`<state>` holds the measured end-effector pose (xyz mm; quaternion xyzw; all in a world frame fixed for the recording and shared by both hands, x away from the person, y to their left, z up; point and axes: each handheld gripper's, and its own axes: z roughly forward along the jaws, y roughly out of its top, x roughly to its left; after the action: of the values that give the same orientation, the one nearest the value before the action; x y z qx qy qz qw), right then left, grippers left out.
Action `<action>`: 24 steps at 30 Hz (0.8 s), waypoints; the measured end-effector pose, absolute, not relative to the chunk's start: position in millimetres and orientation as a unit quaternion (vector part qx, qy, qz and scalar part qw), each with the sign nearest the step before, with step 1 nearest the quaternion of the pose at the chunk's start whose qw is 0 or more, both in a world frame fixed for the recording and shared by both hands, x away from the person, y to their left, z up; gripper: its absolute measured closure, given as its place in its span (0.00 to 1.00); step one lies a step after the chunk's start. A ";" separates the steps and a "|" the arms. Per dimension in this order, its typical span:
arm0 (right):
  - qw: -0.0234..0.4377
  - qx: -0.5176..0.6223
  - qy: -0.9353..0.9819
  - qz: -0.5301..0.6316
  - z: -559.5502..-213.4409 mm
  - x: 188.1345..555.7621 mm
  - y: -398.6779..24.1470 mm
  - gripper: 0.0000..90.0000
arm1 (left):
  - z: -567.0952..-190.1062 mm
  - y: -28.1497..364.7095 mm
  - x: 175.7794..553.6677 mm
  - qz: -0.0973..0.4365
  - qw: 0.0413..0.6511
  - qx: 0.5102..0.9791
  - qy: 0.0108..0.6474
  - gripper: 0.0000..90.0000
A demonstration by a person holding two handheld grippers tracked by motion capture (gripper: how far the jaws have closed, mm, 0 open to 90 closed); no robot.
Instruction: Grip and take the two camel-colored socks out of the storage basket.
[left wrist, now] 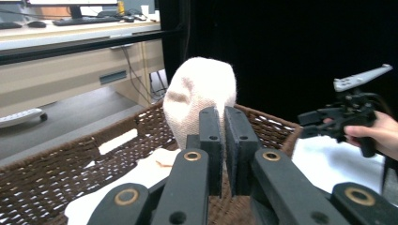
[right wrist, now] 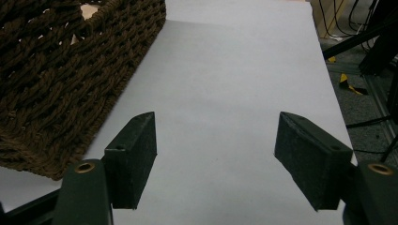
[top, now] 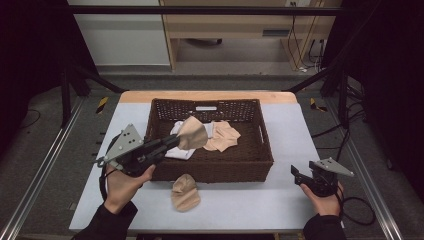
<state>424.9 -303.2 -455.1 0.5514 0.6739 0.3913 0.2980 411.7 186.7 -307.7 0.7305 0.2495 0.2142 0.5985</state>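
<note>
While the left claw (top: 175, 141) holds a beige sock (top: 192, 134) over the basket (top: 215, 167), the right claw (top: 296, 176) rests wide open.

On the white desk (top: 250, 200), the brown wicker basket holds a white cloth (top: 181, 150) and another beige sock (top: 222, 136); the left claw's jaws are clamped tight on the raised sock above the basket's left part, a third sock (top: 185, 192) lies just near of the basket, and the right claw grips nothing at the near right.

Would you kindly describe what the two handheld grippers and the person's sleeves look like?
Both grippers are matte black. The left gripper has flat rectangular pads on linkage arms with brass-coloured rivets, and a grey three-cornered plate on top. The right gripper has matching blocky pads and its own grey plate; a black cable trails from it. The sleeves are dark.
</note>
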 end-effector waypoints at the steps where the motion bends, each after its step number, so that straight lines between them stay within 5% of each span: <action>1: 0.298 0.551 0.674 0.391 -455.1 424.9 -303.3 0.33 | -309.2 187.3 407.7 0.212 0.600 0.731 0.247 0.96; 24: 0.296 0.549 0.677 0.391 -455.2 423.7 -301.7 0.34 | -360.1 187.5 374.3 0.163 0.581 0.762 0.236 0.96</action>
<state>423.7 -301.7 -455.2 0.5486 0.6769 0.3912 0.2962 374.3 187.5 -360.1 0.7616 0.2360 0.1629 0.5811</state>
